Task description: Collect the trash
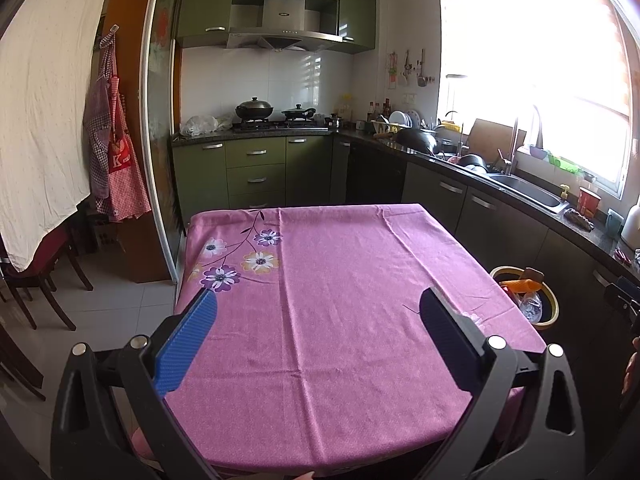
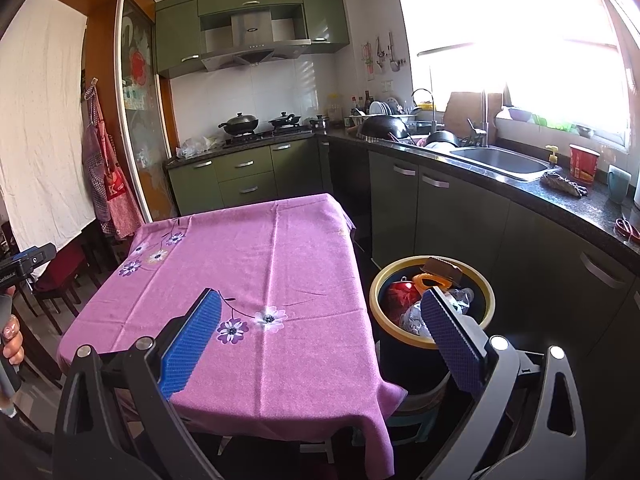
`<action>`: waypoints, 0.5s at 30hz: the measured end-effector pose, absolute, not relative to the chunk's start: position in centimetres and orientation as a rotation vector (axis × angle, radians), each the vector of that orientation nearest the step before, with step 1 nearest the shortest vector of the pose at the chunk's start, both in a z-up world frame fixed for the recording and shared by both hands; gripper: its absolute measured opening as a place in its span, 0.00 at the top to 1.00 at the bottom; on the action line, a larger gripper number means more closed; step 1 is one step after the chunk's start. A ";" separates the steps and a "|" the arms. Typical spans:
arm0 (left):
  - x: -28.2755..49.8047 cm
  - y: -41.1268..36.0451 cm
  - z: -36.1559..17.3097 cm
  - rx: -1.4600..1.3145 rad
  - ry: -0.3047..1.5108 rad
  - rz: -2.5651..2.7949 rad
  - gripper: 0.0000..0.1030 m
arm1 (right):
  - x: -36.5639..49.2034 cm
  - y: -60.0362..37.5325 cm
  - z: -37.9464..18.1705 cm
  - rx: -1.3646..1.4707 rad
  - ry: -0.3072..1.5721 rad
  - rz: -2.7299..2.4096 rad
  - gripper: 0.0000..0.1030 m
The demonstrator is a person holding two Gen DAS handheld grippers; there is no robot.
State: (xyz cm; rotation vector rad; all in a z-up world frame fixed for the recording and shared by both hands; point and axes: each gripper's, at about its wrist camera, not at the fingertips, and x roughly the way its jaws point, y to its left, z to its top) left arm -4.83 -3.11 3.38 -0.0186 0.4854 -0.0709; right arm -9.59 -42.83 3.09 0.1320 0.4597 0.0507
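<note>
Kitchen scene, two wrist views. The counter (image 1: 340,300), a square top draped in a pink flowered cloth, fills the centre of both views; its cloth lies bare of loose items. Behind it run green cabinets (image 1: 256,168) with a stove carrying two lidded pans, and a dark worktop with a steel sink (image 2: 500,160) under a bright window. A yellow-rimmed bin (image 2: 486,312) stands on the floor just beside the counter's right edge. The collected trash (image 2: 404,294) lies inside the bin: a red piece, an orange piece, a brown piece and crumpled clear plastic. The left tongs (image 1: 318,314) hover above the cloth, spread wide and gripping nothing. The right tongs (image 2: 320,312) are likewise spread and empty, one finger over the cloth, the other over the bin.
</note>
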 end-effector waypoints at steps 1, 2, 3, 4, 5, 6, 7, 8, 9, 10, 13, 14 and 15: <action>-4.8 -3.1 3.3 -0.018 0.486 -0.072 0.06 | -9.6 -42.8 3.1 0.131 0.461 0.051 0.05; -4.8 -3.2 3.3 -0.017 0.487 -0.073 0.06 | -9.6 -42.8 3.1 0.131 0.461 0.050 0.04; -4.9 -3.2 3.2 -0.016 0.487 -0.074 0.06 | -9.6 -42.8 3.1 0.132 0.460 0.050 0.04; -4.9 -3.2 3.2 -0.015 0.489 -0.075 0.06 | -9.6 -42.8 3.1 0.133 0.460 0.051 0.05; -4.9 -3.3 3.2 -0.015 0.490 -0.075 0.06 | -9.6 -42.8 3.1 0.133 0.459 0.051 0.04; -4.8 -3.3 3.1 -0.015 0.492 -0.076 0.06 | -9.6 -42.8 3.2 0.132 0.459 0.050 0.04; -4.8 -3.3 3.1 -0.016 0.494 -0.077 0.06 | -9.5 -42.8 3.2 0.131 0.460 0.050 0.04; -4.9 -3.3 3.1 -0.015 0.494 -0.077 0.06 | -9.6 -42.8 3.2 0.131 0.459 0.051 0.04; -4.9 -3.3 3.1 -0.014 0.494 -0.076 0.06 | -9.5 -42.8 3.2 0.133 0.459 0.052 0.04; -4.9 -3.3 3.1 -0.014 0.494 -0.076 0.06 | -9.5 -42.8 3.2 0.133 0.459 0.051 0.04; -4.8 -3.3 3.1 -0.014 0.494 -0.075 0.06 | -9.4 -42.8 3.2 0.134 0.460 0.052 0.04; -4.8 -3.3 3.1 -0.013 0.494 -0.075 0.06 | -9.4 -42.8 3.3 0.134 0.460 0.051 0.04; -4.8 -3.3 3.1 -0.013 0.494 -0.076 0.06 | -9.4 -42.8 3.3 0.134 0.460 0.050 0.05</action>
